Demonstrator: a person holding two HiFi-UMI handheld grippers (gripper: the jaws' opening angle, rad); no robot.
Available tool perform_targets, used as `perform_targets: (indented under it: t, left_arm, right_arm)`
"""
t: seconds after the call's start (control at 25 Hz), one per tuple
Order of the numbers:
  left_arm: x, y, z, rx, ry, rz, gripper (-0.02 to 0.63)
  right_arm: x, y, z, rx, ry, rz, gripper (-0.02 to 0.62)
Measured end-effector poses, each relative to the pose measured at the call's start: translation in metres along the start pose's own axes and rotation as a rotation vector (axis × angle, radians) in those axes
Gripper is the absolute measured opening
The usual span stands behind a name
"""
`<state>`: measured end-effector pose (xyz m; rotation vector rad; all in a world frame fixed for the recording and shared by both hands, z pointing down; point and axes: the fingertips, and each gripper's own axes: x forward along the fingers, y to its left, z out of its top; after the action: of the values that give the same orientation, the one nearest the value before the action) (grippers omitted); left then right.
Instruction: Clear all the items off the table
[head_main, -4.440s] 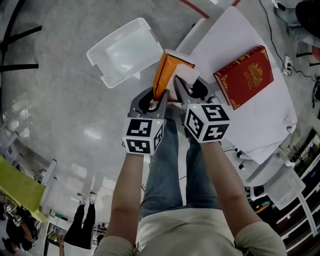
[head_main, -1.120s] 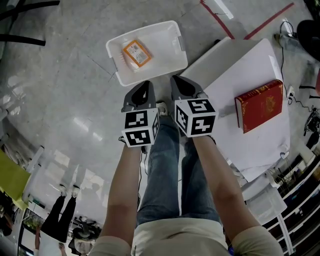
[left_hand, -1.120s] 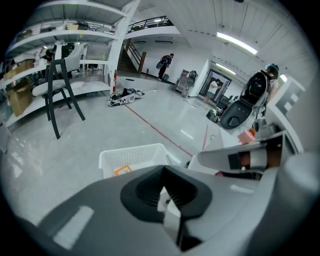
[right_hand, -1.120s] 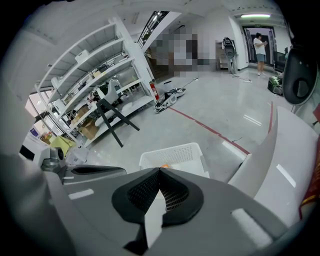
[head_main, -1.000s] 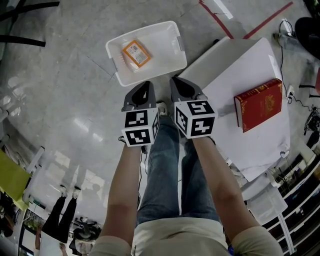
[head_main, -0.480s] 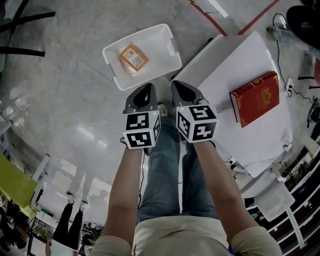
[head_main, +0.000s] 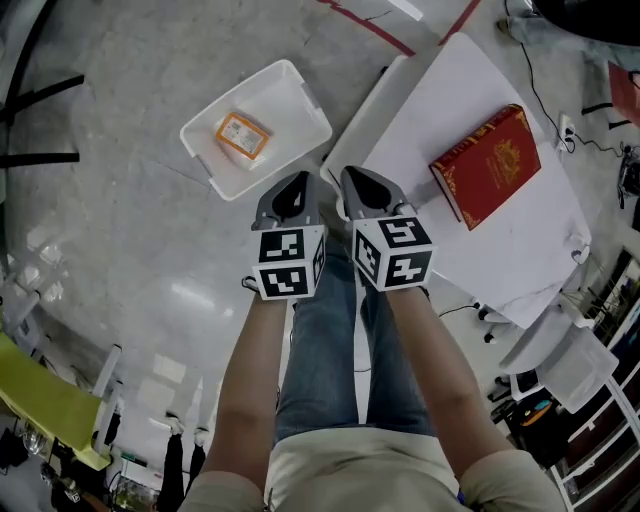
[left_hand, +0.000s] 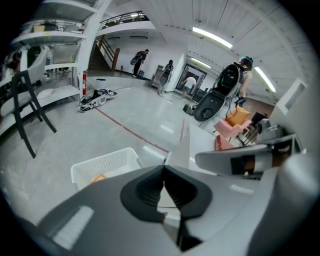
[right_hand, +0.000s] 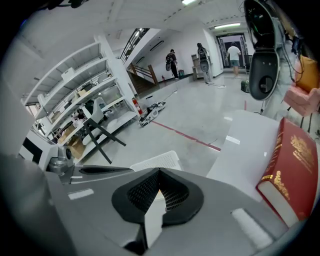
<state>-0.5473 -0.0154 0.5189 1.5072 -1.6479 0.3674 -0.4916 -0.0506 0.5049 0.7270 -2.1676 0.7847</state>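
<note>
While I'm holding both claws side by side above the floor, neither one is carrying anything. Left claw (left_hand: 164, 169) is pinched fully shut with nothing between its jaws, and right claw (right_hand: 159, 172) is doing exactly the same, closed on empty air. Both are pointing down and forward, roughly at the spot where the basket and the desk corner are nearly meeting.

Red hardcover book with gold trim (head_main: 487, 165) is lying flat, cover up, on the white desk (head_main: 440, 110), off to the right of the right claw and well apart from it.

White perforated plastic basket (head_main: 310, 97) is sitting on the grey polished floor (head_main: 120, 230) just left of the desk's near corner, and a small orange packet (head_main: 241, 136) is lying inside it, about mid-basket.
</note>
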Motion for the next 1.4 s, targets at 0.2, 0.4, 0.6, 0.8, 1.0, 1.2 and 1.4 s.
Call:
perform_targets:
  t: [0.2,0.4,0.6,0.8,1.0,1.2,1.4]
  left_arm:
    - [0.006,-0.037,0.003,0.073,0.025,-0.061,0.009]
    - [0.014,-0.075,0.001,0.141,0.057,-0.116,0.009]
    - [0.022,-0.119,-0.005,0.204,0.086,-0.168,0.009]
    - [0.033,-0.153,-0.008,0.212,0.1,-0.186,0.009]
    - [0.039,-0.181,-0.007,0.215,0.113,-0.192,0.009]
    - [0.046,-0.208,-0.006,0.233,0.121,-0.196,0.009]
    - [0.054,-0.231,-0.006,0.257,0.136,-0.202,0.009]
  right_arm:
    - [-0.027,-0.025,-0.001,0.05,-0.035,-0.04,-0.002]
    - [-0.051,-0.057,-0.005,0.129,-0.084,-0.082,-0.002]
    - [-0.076,-0.093,-0.012,0.19,-0.119,-0.121,-0.003]
    - [-0.099,-0.125,-0.019,0.221,-0.132,-0.143,-0.002]
    - [-0.121,-0.153,-0.024,0.234,-0.141,-0.165,-0.002]
    - [-0.139,-0.182,-0.026,0.259,-0.157,-0.184,-0.002]
    - [-0.155,-0.21,-0.029,0.292,-0.172,-0.208,-0.002]
